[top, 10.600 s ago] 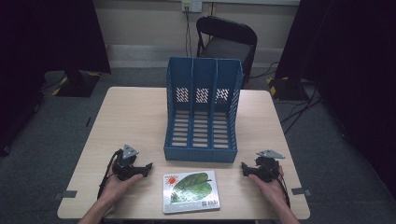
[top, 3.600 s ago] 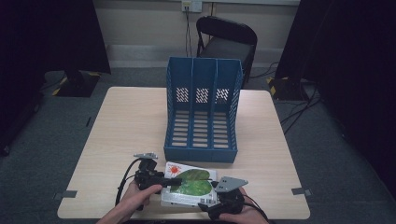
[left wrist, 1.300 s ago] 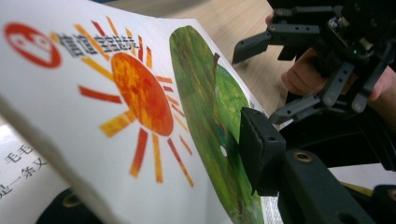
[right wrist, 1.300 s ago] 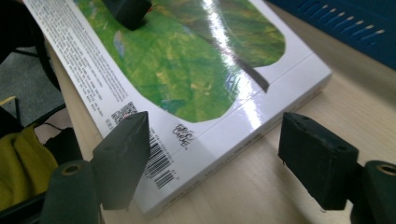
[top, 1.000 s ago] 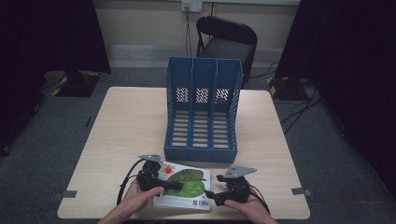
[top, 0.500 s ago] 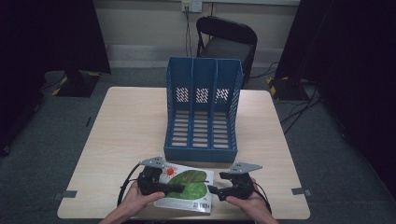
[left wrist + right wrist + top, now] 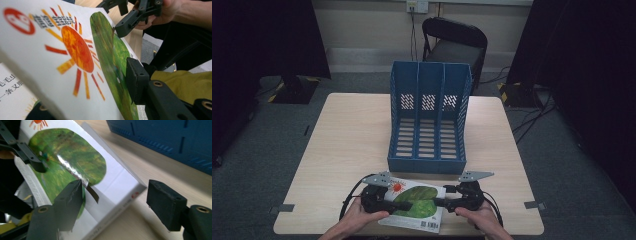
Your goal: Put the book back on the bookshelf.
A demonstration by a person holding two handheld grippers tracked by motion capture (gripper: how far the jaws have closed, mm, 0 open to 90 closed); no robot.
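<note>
1. Now the left gripper [image 7: 388,199] has its fingers clamped on the book [image 7: 417,204] cover.
2. Right gripper [image 7: 451,201] fingers, just closing, straddle the book's corner without pressing.
3. Book lies at the surface's [image 7: 347,145] near edge, before the blue file rack [image 7: 429,120].

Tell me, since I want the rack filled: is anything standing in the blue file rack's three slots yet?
No. In the high view all three slots of the blue file rack show bare slatted floors, and the book lies on the table in front of it.

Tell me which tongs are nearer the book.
Left. The left tongs are shut on the book, lifting its cover. The right tongs have just been closing, jaws astride the book's other edge, one jaw apart from it.
</note>
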